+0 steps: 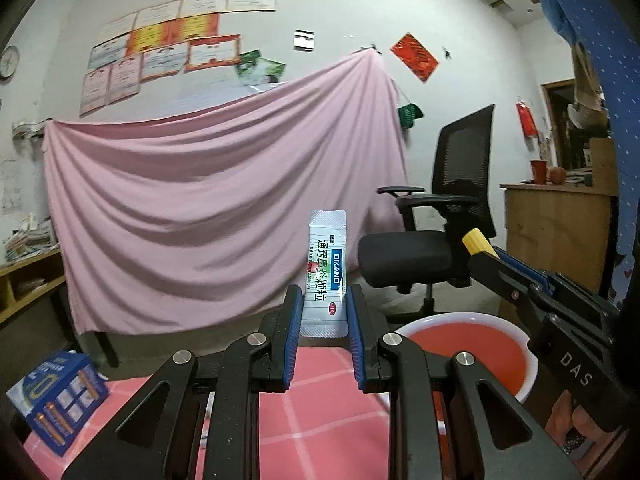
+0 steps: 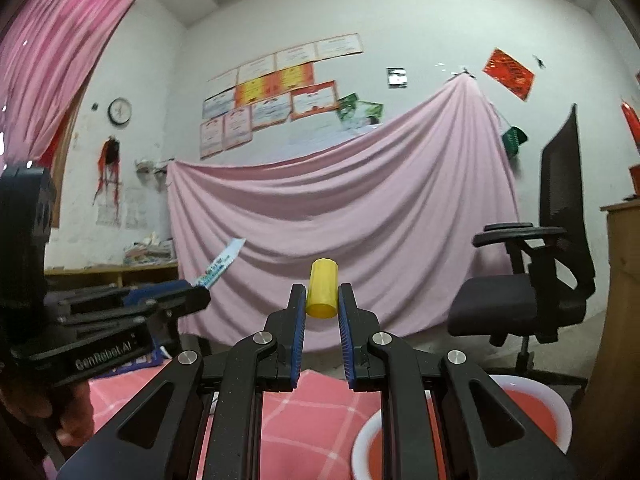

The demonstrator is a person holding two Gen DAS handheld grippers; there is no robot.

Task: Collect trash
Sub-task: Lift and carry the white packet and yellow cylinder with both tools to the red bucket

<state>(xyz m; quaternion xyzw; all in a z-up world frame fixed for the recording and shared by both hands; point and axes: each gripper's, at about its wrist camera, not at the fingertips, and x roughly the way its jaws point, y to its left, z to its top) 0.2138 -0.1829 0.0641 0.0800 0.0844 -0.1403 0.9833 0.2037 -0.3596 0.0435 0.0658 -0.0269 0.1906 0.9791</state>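
My left gripper (image 1: 322, 312) is shut on a white medicine sachet (image 1: 325, 276) with green and blue print, held upright above the pink checked tablecloth (image 1: 320, 408). The sachet also shows in the right wrist view (image 2: 222, 258), sticking out of the left gripper (image 2: 192, 292). My right gripper (image 2: 322, 304) is shut on a small yellow cap (image 2: 321, 289). In the left wrist view the right gripper (image 1: 486, 256) reaches in from the right with the yellow cap (image 1: 477, 241), above a white bowl with a red inside (image 1: 468, 344). The bowl also shows in the right wrist view (image 2: 532, 404).
A blue battery box (image 1: 60, 400) lies on the tablecloth at the left. Beyond the table stand a black office chair (image 1: 444, 216), a pink sheet hung on the wall (image 1: 220, 208), a wooden cabinet (image 1: 560, 232) at the right and low shelves (image 1: 28, 280) at the left.
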